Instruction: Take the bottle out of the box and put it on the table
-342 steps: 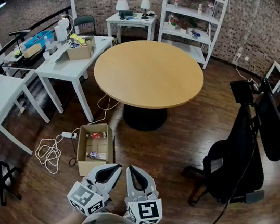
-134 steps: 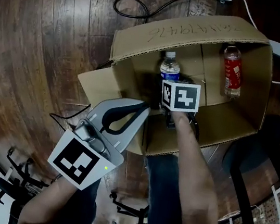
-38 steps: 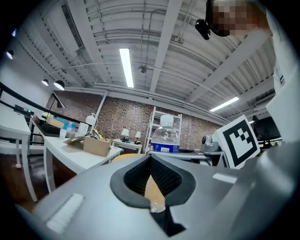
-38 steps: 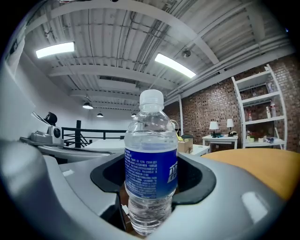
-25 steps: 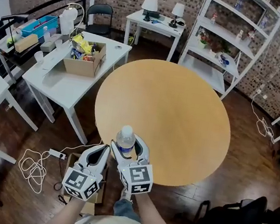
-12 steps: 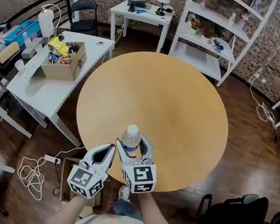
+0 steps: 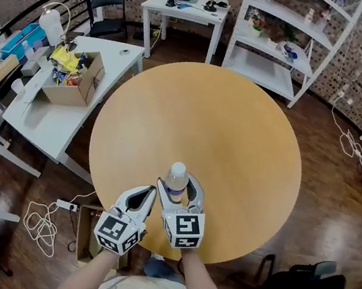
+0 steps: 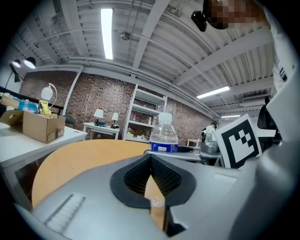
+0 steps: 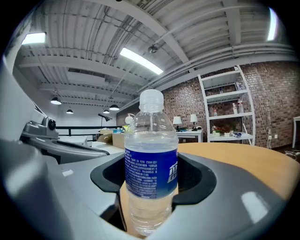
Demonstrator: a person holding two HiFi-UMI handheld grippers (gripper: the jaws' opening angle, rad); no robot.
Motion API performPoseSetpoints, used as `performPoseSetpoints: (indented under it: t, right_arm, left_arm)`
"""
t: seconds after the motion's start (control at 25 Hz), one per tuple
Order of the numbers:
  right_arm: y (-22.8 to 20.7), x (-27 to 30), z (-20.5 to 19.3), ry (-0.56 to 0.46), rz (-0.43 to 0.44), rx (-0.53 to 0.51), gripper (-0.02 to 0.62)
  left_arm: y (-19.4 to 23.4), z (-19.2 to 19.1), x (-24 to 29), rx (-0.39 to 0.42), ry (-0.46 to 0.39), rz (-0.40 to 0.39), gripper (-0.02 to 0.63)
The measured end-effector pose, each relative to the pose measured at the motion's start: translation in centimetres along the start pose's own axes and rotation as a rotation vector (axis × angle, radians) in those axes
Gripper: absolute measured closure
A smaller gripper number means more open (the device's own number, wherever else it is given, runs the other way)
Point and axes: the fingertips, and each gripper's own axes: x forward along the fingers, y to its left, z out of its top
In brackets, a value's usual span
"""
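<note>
Both grippers hover over the round table (image 7: 237, 136): the right gripper (image 7: 177, 187) clamps the water bottle (image 7: 176, 176) upright, likely so it stands when lowered, while the left gripper (image 7: 150, 194), closed and empty, sits alongside.

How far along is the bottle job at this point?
Done: the bottle is out of the box on the floor. In hand: the right gripper holds it upright over the near part of the round table; the left gripper is shut and empty. Left: set it down and let go.
</note>
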Motion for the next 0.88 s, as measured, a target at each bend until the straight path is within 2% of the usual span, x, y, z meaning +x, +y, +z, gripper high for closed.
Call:
performPoseSetpoints:
  t: [0.44,0.88]
  right_arm:
    - [-3.3,3.7,-1.7,-0.038,-0.027,-0.019,0.302]
    - [-3.2,4.2,-1.9,-0.062,0.015,-0.045,0.29]
  left_arm:
    - [1.8,-2.5,4.0,-0.013,0.065,0.043,0.609]
    - [2.5,-3.7,5.3,-0.028,0.093,0.06,0.609]
